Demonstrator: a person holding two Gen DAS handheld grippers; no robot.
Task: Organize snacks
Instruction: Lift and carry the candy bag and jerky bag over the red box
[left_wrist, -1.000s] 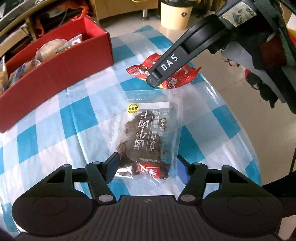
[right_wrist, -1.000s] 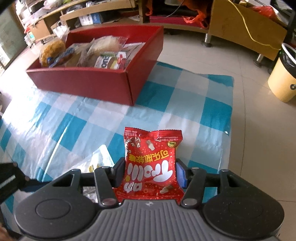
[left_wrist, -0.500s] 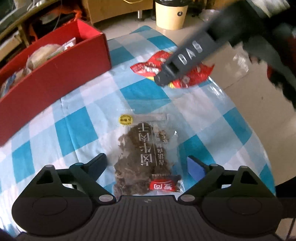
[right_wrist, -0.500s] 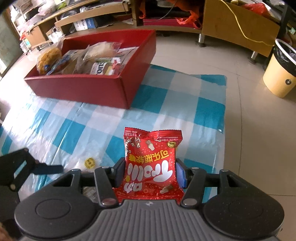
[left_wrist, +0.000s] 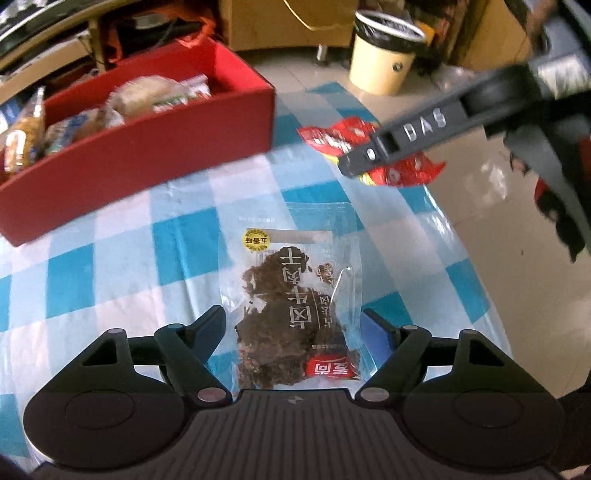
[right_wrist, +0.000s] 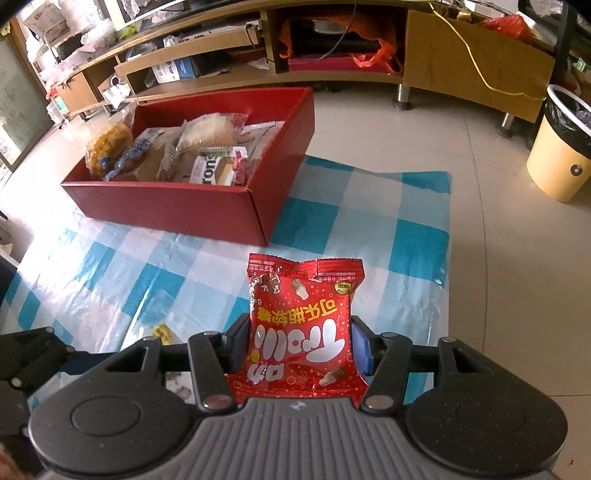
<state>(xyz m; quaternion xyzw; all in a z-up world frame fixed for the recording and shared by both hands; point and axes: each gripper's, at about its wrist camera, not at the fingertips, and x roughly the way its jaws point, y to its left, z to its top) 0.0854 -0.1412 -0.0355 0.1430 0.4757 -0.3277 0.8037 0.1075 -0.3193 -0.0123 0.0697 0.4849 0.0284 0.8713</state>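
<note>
On the left, the left gripper (left_wrist: 293, 325) has let go of the clear plastic packet of dark dried meat (left_wrist: 295, 314) it pinched a second ago, spread wide, and its jaws are now closing again around the packet's lower end; the packet lies flat on the cloth between the pads, which do not yet press it, so I read this as a re-grip for a better hold before lifting. Further right, the right gripper (right_wrist: 295, 347) has not changed: its jaws stay clenched on the glossy red bag of cola gummies (right_wrist: 301, 328), held upright above the cloth and ready to carry. Both snacks remain outside the open red cardboard box (right_wrist: 221, 210), which sits at the cloth's far edge already partly filled with wrapped biscuits and breads. The surface is a blue-and-white checked plastic cloth (right_wrist: 369, 221), shiny and slightly wrinkled, spread over pale floor tiles. Beyond stand low wooden shelving (right_wrist: 461, 55) cluttered with boxes and a cream waste bin (right_wrist: 557, 155) with a black liner at far right.
</note>
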